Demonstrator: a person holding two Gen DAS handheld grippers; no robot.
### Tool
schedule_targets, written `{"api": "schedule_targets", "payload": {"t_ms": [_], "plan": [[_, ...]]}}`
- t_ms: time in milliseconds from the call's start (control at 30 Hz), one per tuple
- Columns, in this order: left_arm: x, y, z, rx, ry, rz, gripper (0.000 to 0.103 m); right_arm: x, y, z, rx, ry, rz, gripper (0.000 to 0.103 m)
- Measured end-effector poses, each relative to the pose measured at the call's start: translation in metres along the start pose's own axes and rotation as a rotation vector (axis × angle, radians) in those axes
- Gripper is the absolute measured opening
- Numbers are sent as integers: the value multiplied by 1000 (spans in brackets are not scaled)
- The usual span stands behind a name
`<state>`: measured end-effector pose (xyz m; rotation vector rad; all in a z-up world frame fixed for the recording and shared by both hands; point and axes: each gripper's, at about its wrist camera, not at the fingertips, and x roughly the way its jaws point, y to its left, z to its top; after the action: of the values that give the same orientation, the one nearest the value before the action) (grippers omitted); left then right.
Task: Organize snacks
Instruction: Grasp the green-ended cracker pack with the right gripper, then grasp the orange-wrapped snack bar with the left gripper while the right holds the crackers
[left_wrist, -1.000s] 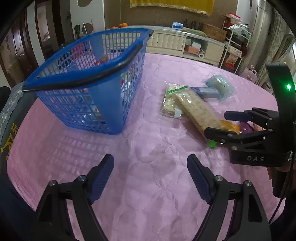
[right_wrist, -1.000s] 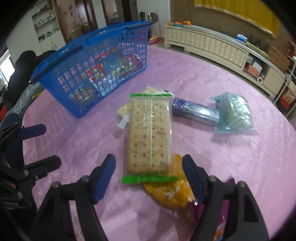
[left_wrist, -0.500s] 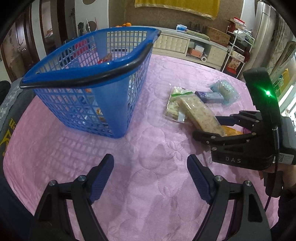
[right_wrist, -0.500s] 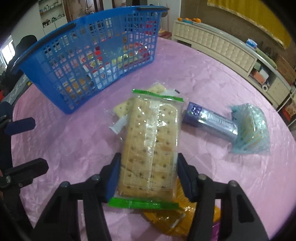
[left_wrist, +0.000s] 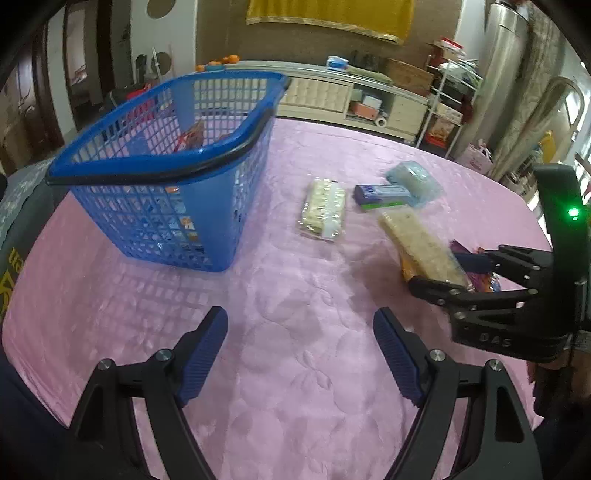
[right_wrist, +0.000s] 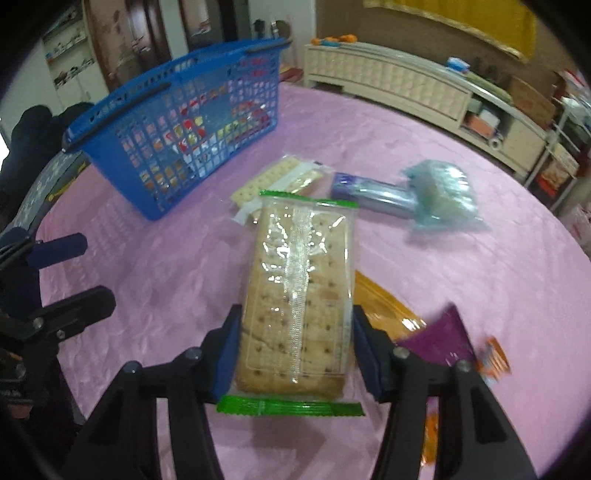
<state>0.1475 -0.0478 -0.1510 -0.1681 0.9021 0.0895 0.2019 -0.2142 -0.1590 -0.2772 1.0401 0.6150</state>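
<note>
A long clear cracker pack (right_wrist: 299, 295) with green ends sits between the pads of my right gripper (right_wrist: 295, 332), whose jaws are closing and press on both its long sides. In the left wrist view the same pack (left_wrist: 417, 240) hangs tilted above the pink tablecloth in the right gripper (left_wrist: 439, 271). The blue plastic basket (left_wrist: 147, 221) stands at the left with several snacks inside. My left gripper (left_wrist: 299, 321) is open over bare cloth, holding nothing. A smaller cracker pack (right_wrist: 280, 181), a purple-blue bar (right_wrist: 373, 194) and a pale blue bag (right_wrist: 441, 194) lie beyond.
An orange packet (right_wrist: 384, 306) and a purple packet (right_wrist: 439, 339) lie under and right of the held pack. A cream cabinet (left_wrist: 332, 92) and a wire shelf rack (left_wrist: 447, 103) stand behind the round table. Bare cloth (left_wrist: 295, 288) stretches between basket and snacks.
My right gripper closed on the long cracker pack and raised it off the smaller pack and the orange packet. The left gripper stayed open and drew back a little.
</note>
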Motion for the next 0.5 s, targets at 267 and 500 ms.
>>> {"api": "schedule_targets", "payload": {"t_ms": [267, 500], "plan": [[-25, -21, 5, 128, -25, -56, 80, -59, -11, -18, 100, -75, -66, 60], [-37, -47, 24, 197, -43, -113, 80, -104, -44, -29, 257, -124, -190, 60]]}}
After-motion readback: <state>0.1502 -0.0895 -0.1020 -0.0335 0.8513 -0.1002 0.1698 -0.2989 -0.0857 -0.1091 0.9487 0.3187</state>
